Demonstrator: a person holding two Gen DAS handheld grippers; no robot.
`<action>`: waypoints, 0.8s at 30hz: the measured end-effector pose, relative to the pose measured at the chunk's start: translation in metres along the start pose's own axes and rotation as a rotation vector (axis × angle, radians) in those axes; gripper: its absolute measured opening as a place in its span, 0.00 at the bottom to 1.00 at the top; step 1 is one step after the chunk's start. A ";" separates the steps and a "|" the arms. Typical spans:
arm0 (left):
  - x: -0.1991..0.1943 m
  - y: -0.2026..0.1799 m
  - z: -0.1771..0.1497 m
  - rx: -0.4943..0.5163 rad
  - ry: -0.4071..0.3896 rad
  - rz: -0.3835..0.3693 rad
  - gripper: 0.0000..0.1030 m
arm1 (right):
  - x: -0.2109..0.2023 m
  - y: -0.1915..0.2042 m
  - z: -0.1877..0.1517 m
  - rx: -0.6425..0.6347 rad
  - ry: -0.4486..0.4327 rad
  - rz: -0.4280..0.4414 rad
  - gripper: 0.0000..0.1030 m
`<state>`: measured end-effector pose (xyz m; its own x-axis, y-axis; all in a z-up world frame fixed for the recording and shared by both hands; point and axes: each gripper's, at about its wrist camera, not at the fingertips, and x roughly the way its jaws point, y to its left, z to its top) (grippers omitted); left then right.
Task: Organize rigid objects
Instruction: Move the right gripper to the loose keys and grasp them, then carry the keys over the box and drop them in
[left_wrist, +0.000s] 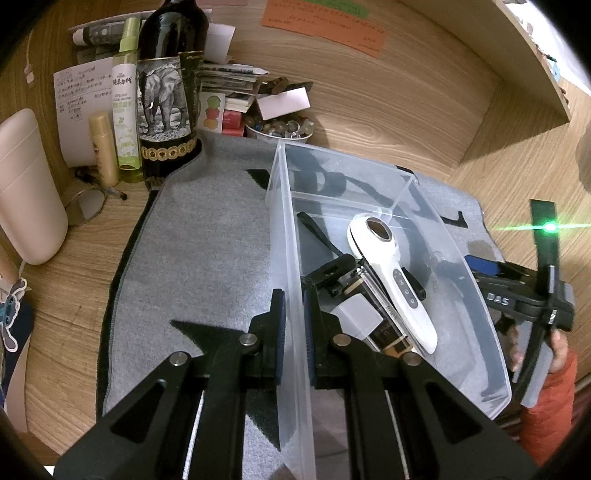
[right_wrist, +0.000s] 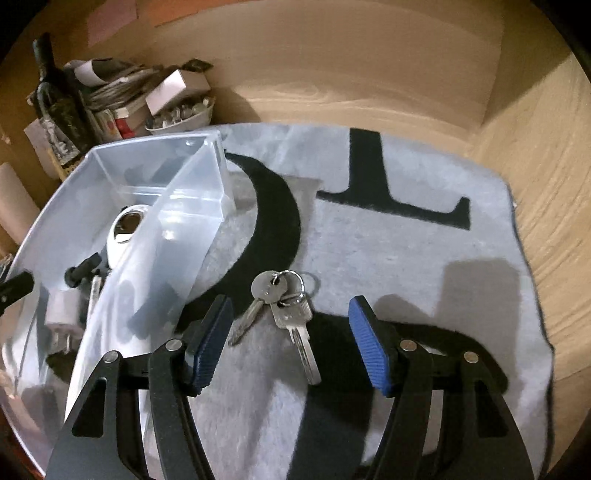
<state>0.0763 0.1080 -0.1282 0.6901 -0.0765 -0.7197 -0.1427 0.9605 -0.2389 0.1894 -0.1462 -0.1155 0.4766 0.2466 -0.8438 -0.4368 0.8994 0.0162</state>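
Observation:
A clear plastic bin (left_wrist: 461, 295) stands on a grey mat (left_wrist: 207, 258). My left gripper (left_wrist: 293, 295) is shut on the bin's near left wall, one pad inside and one outside. In the bin lie a white handheld device (left_wrist: 391, 280), a white adapter (left_wrist: 358, 314) and dark items. In the right wrist view a bunch of silver keys (right_wrist: 304, 350) lies flat on the mat (right_wrist: 406, 258), just right of the bin (right_wrist: 155, 236). My right gripper (right_wrist: 289, 301) hovers open over the keys, a blue pad on either side and neither touching them.
Behind the mat stand a dark wine bottle (left_wrist: 168, 92), a green spray bottle (left_wrist: 125, 110), a small tan bottle (left_wrist: 103, 147) and a bowl of small stones (left_wrist: 280, 129). Glasses (left_wrist: 86, 205) and a pale container (left_wrist: 26, 184) lie at the left. Wooden walls enclose the desk.

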 end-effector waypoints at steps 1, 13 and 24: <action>0.000 0.000 0.000 -0.002 0.001 -0.001 0.09 | 0.004 0.001 0.001 0.000 0.007 0.003 0.60; 0.000 0.002 0.000 0.002 0.000 0.002 0.09 | 0.011 0.005 -0.012 -0.021 0.017 -0.008 0.27; 0.000 0.002 0.001 0.000 0.001 0.000 0.09 | 0.007 0.008 -0.011 -0.013 0.001 0.007 0.21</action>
<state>0.0769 0.1103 -0.1283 0.6895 -0.0768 -0.7203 -0.1426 0.9605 -0.2389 0.1807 -0.1409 -0.1270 0.4727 0.2520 -0.8444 -0.4495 0.8932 0.0150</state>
